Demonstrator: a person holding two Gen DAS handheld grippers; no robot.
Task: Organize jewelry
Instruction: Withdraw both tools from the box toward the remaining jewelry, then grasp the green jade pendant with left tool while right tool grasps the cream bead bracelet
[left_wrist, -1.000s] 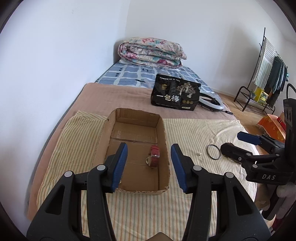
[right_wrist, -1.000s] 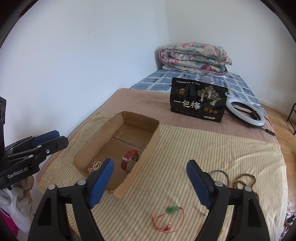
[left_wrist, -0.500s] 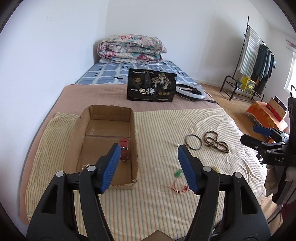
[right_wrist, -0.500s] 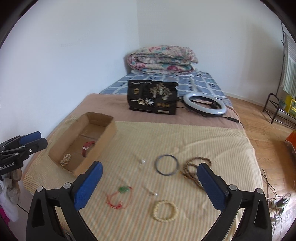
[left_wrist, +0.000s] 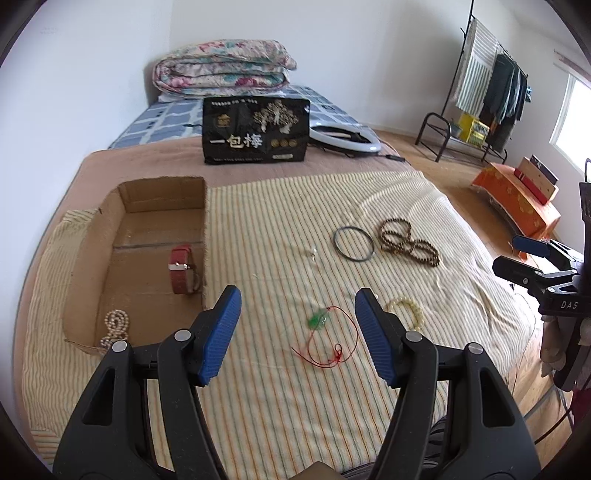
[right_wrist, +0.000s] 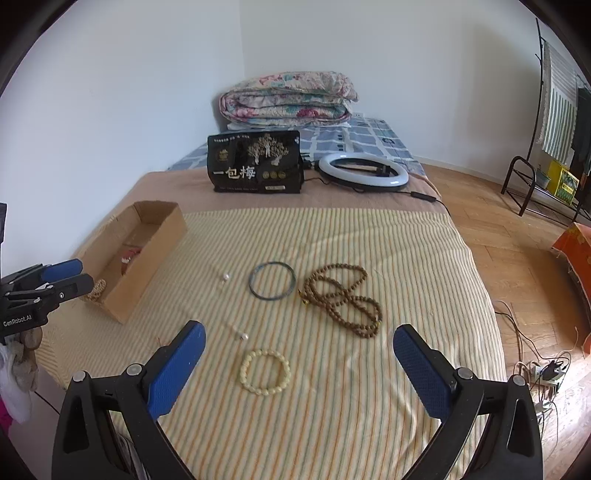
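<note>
Both tools hang empty over the striped bed: the right tool (right_wrist: 299, 373), jaws wide, brackets the cream bead bracelet (right_wrist: 265, 372) just ahead; the left tool (left_wrist: 297, 334), partly open, faces the red cord necklace (left_wrist: 327, 339) beside the cardboard box (left_wrist: 83, 266).

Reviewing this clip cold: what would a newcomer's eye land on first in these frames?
Probably the loose jewelry on the striped blanket: a dark bangle, a long brown bead strand beside it on the right, and a cream bead bracelet nearest the open, empty right gripper. At the blanket's left edge sits a cardboard box already holding a red watch and a pearly piece, while a red string with a green charm lies between the left gripper fingers.
</note>
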